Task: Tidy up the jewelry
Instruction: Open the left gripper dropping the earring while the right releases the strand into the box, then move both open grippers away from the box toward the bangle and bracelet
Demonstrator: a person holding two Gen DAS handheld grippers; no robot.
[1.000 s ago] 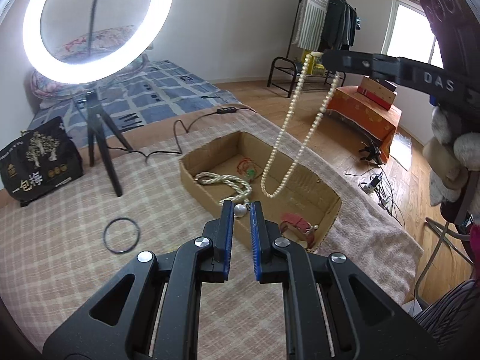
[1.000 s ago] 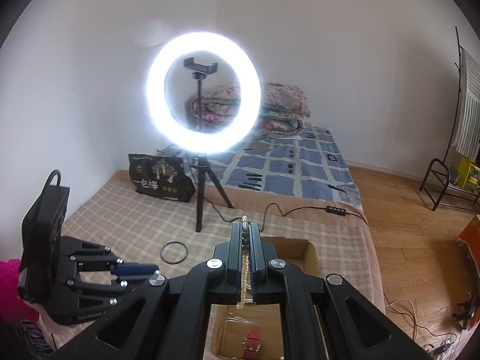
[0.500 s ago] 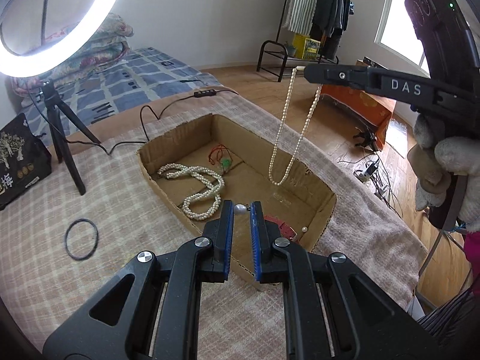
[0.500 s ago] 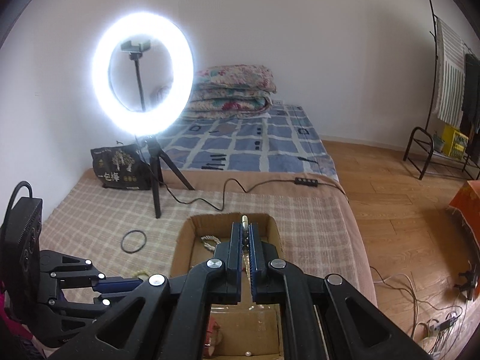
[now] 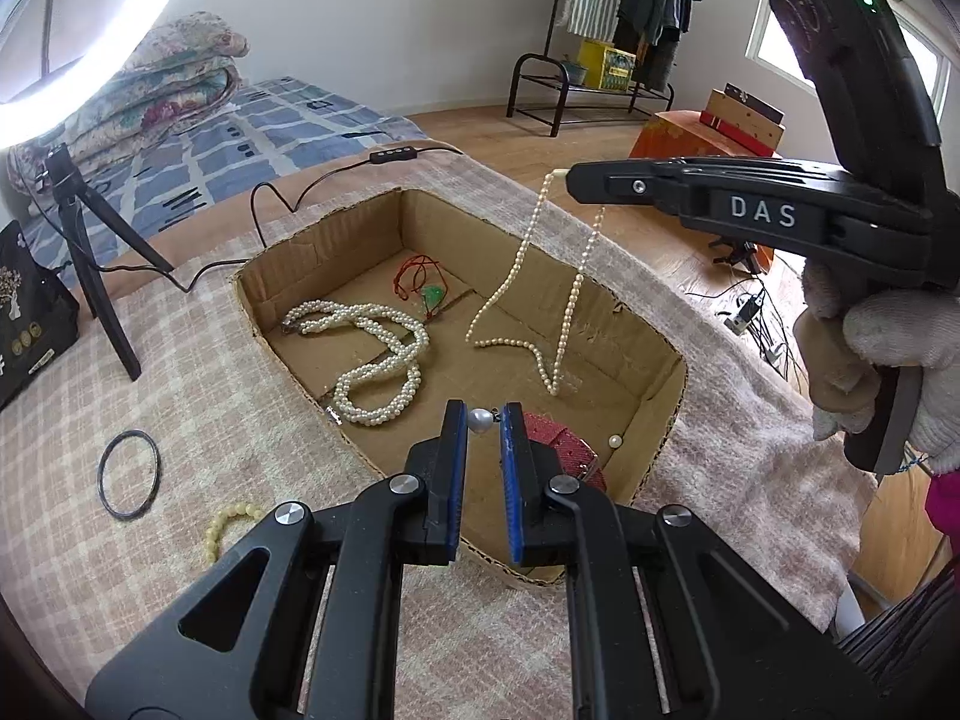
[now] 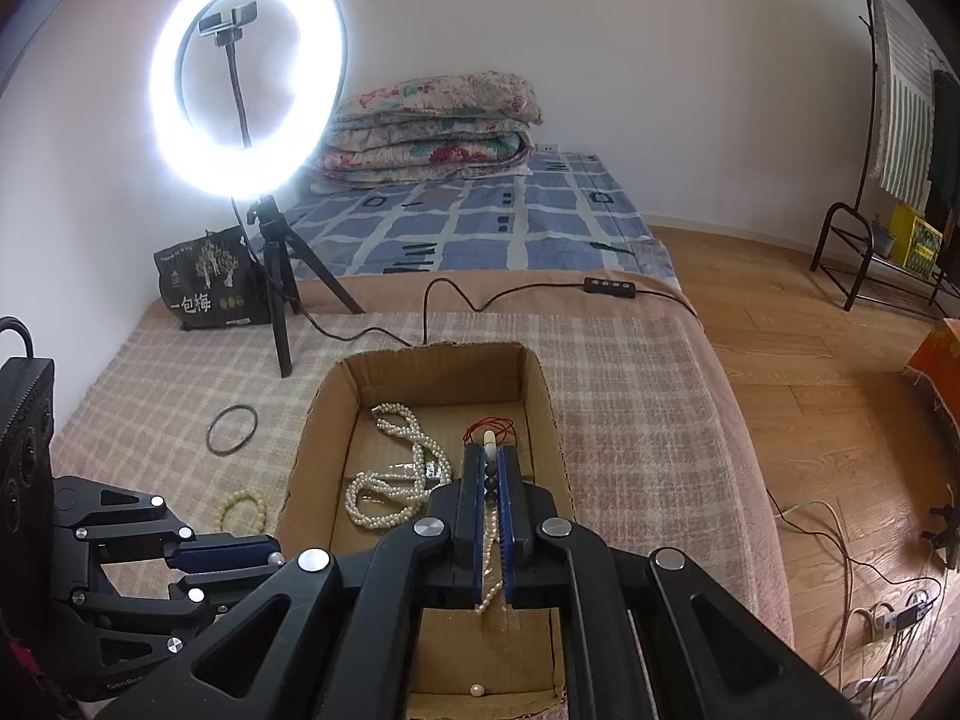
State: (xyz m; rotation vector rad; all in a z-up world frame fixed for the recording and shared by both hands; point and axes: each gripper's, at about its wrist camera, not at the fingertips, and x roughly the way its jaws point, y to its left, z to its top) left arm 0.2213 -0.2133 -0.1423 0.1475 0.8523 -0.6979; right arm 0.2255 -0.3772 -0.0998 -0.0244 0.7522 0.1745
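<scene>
A black ring (image 5: 129,474) and a cream bead bracelet (image 5: 231,522) lie on the checked blanket (image 5: 198,396). The cardboard box (image 5: 372,222) contains a coiled pearl rope (image 5: 372,360). The left gripper (image 5: 483,420) is clamped on a pearl earring (image 5: 479,420) over the box. The right gripper (image 5: 570,177) pinches a pearl necklace (image 5: 564,324), whose loop reaches the box floor.

Brown cardboard box (image 5: 654,396) holds white pearl strands (image 5: 384,354), a red cord (image 5: 414,276) and a red strap (image 5: 564,444); the bed's blanket (image 5: 240,420) is beige-and-white plaid.
</scene>
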